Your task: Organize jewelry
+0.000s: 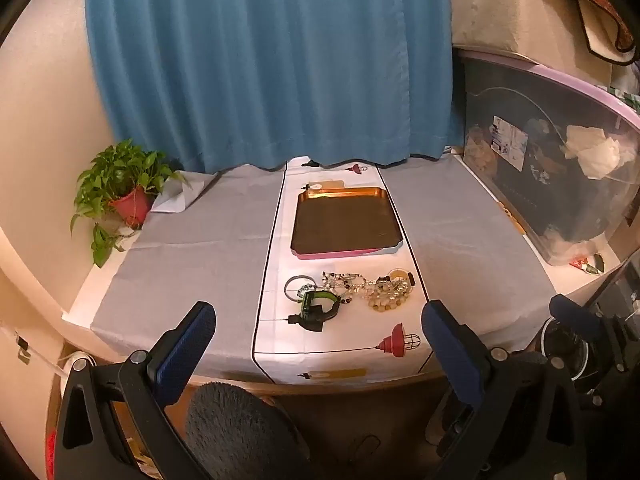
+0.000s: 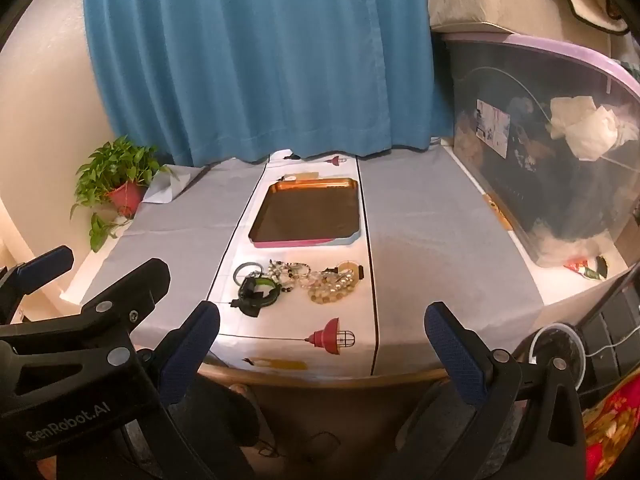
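A pile of jewelry lies on the white table runner (image 1: pixel 276 332): a black and green watch (image 1: pixel 318 307), a grey bangle (image 1: pixel 298 286), beaded bracelets (image 1: pixel 386 295) and dark bead strings. Behind it sits an empty dark tray (image 1: pixel 345 224) with orange and pink rims. The right wrist view shows the same watch (image 2: pixel 256 293), beads (image 2: pixel 330 286) and tray (image 2: pixel 306 214). My left gripper (image 1: pixel 319 322) is open and empty, held back at the table's near edge. My right gripper (image 2: pixel 322 322) is open and empty, also short of the pile. The left gripper body (image 2: pixel 80 328) shows at left.
A potted green plant (image 1: pixel 120 188) stands at the table's back left. A large clear storage bin (image 1: pixel 560 168) with a pink lid lines the right side. A blue curtain (image 1: pixel 272 64) hangs behind. Grey cloth (image 1: pixel 188 256) covers the table either side of the runner.
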`<state>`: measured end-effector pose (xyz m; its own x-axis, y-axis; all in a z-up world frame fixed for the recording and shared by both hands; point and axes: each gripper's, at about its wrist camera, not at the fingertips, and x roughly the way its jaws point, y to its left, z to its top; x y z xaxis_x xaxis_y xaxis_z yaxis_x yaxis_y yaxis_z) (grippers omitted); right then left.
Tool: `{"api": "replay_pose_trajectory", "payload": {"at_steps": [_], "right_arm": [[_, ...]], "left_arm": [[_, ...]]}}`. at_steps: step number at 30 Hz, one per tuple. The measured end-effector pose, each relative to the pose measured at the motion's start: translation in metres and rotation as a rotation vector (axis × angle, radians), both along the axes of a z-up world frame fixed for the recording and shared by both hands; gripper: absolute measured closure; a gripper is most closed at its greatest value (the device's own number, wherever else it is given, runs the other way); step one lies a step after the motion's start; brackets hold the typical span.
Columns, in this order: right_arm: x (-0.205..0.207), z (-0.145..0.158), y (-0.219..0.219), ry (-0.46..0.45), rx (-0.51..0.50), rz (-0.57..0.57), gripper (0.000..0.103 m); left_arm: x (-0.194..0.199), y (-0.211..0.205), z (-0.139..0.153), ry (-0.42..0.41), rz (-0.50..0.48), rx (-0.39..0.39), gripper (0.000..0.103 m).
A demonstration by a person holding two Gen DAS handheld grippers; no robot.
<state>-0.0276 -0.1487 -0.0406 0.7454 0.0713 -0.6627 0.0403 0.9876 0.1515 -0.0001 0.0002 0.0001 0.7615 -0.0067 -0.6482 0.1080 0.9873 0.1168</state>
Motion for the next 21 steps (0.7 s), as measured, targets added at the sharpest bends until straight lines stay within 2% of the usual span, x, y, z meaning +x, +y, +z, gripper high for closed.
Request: {"api": "replay_pose_trajectory", "payload": {"at_steps": [3,4,5,7,21], "right_arm": [[0.001,0.001,0.001,0.002,-0.003,0.005,0.001],[0.004,-0.001,0.002,0.009,-0.005,0.006,0.001],[0.006,-0.004,0.002,0.012,-0.009,0.004,0.001],[0.007,-0.005,0.001,0.011,-0.015,0.007,0.001],[0.003,-0.007,0.005,0.005,-0.026,0.005,0.001]], "left_arm": [[-0.003,-0.002,0.001,0.01,0.01,-0.017,0.001],[0.002,-0.003,0.0,0.037,0.01,-0.015,0.001],[0.002,0.004,0.004,0.041,0.011,-0.064,0.001],[0.001,-0.001,0.004,0.036,0.013,-0.044,0.001],[0.004,0.001,-0.007,0.048,-0.007,-0.045,0.001]]}}
